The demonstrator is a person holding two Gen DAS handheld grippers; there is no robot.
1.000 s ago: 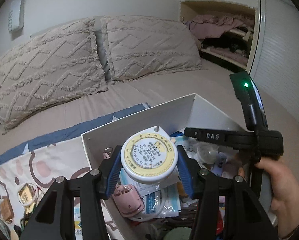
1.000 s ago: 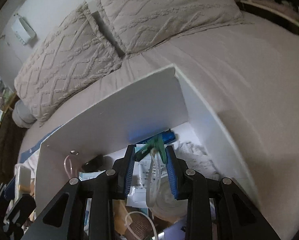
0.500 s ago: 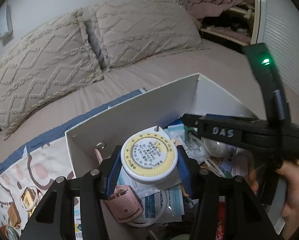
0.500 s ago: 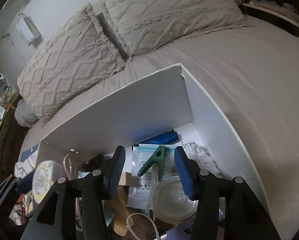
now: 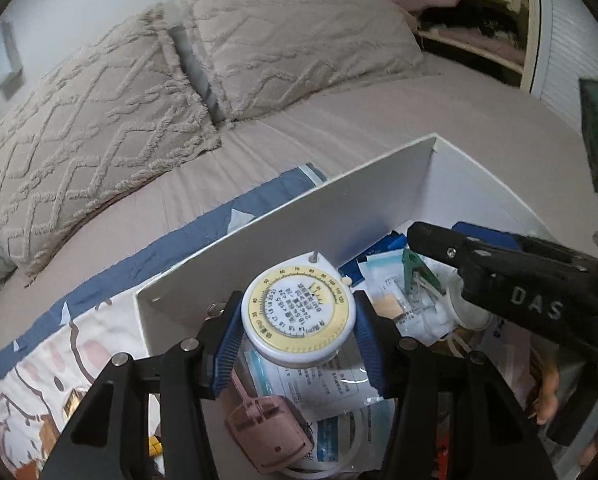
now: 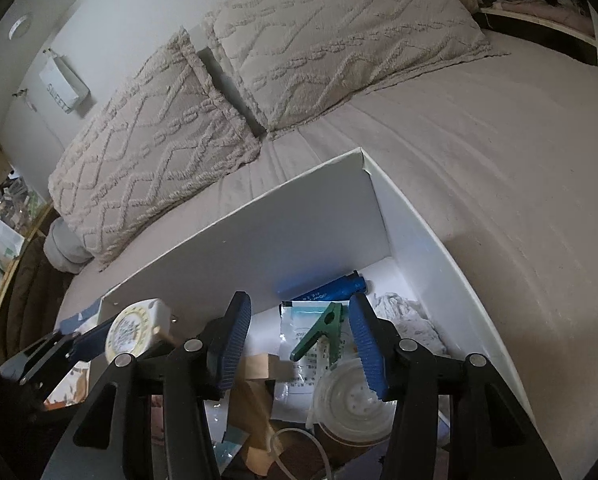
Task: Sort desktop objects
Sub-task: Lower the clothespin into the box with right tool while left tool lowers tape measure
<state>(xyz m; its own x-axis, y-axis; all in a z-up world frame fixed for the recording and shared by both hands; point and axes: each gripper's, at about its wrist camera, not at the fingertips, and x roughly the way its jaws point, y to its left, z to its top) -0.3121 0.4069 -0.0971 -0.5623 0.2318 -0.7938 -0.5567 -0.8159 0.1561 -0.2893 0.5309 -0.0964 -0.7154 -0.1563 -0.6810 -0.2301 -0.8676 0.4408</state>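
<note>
Beige bed [image 6: 479,168] with two knitted pillows [image 6: 339,40] bears white box [image 6: 299,240].

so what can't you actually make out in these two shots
- Left wrist view: the print on the dial of the tape measure held in the left gripper is too small to read.
- Left wrist view: the right gripper crosses the white box and hides the items behind it.
- Right wrist view: the near part of the box lies behind the gripper's black frame.
- Right wrist view: writing on the packet under the green clip is blurred.
</note>
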